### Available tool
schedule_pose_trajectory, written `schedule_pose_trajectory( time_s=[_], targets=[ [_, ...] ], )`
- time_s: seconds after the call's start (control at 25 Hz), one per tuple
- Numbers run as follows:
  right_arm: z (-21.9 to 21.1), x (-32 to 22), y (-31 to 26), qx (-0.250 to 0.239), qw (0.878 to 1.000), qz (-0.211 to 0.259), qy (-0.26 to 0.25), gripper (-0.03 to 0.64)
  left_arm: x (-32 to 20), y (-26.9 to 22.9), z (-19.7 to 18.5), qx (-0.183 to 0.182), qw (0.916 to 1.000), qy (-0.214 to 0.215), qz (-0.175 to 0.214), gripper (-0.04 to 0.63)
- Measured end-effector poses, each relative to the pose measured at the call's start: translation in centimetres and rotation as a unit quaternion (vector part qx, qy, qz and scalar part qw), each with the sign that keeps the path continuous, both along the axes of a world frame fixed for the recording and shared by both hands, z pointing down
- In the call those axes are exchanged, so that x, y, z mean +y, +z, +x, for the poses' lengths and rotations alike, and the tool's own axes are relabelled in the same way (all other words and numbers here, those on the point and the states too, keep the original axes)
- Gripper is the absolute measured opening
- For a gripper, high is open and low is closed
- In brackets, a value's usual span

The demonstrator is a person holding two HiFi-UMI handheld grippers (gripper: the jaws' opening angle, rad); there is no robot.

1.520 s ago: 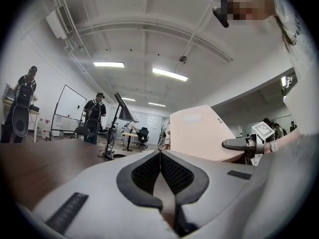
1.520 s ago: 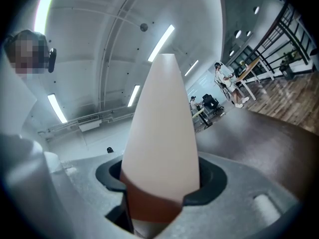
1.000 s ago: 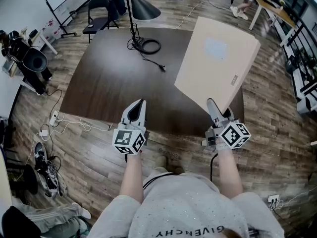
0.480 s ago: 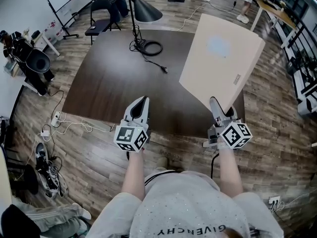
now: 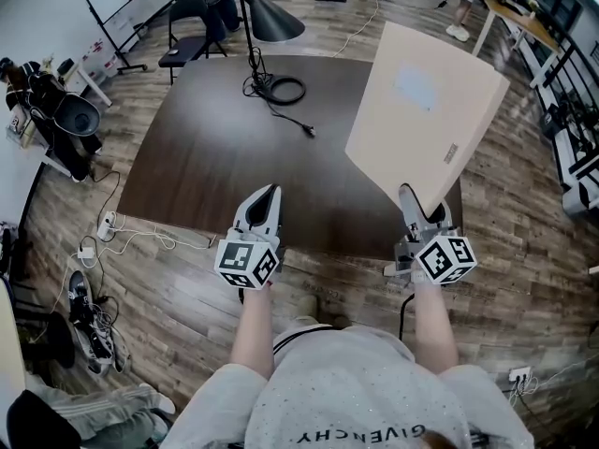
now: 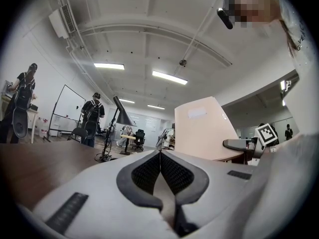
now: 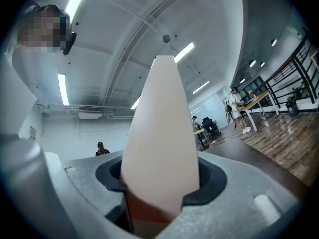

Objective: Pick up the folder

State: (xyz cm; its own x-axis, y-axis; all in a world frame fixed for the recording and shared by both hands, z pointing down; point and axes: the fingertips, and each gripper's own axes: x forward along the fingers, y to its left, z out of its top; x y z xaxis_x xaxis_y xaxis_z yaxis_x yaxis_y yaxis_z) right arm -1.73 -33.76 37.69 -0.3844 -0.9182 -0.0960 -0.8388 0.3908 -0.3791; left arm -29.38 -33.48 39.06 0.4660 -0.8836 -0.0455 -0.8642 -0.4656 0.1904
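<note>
The folder [image 5: 421,110] is a large pale beige board with a faint label patch, lifted off the dark table [image 5: 225,148] and tilted up. My right gripper [image 5: 412,197] is shut on its near corner. In the right gripper view the folder [image 7: 159,133] fills the gap between both pads, edge-on and upright. My left gripper [image 5: 264,195] hangs at the table's near edge, shut with nothing in it; its pads [image 6: 149,171] touch. The left gripper view shows the folder [image 6: 202,128] raised at the right.
A black floor lamp [image 5: 267,12] and a coiled black cable [image 5: 281,90] sit at the table's far side. Chairs, bags and a power strip [image 5: 101,223] lie on the wooden floor to the left. Desks and a person stand at the far right.
The folder has rolled slightly and shifted a little to the right in the right gripper's hold. The left gripper has stayed where it was.
</note>
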Motion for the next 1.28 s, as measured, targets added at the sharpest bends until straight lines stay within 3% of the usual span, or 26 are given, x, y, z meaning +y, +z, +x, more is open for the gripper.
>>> schedule_pose_trajectory(
  time_s=[1.28],
  targets=[
    [-0.1,0.2,1.3,0.025,1.0,0.0,0.015,0.268,-0.3,1.8,-1.2,-0.003,0.9997,-0.002,-0.023,0.0]
  ],
)
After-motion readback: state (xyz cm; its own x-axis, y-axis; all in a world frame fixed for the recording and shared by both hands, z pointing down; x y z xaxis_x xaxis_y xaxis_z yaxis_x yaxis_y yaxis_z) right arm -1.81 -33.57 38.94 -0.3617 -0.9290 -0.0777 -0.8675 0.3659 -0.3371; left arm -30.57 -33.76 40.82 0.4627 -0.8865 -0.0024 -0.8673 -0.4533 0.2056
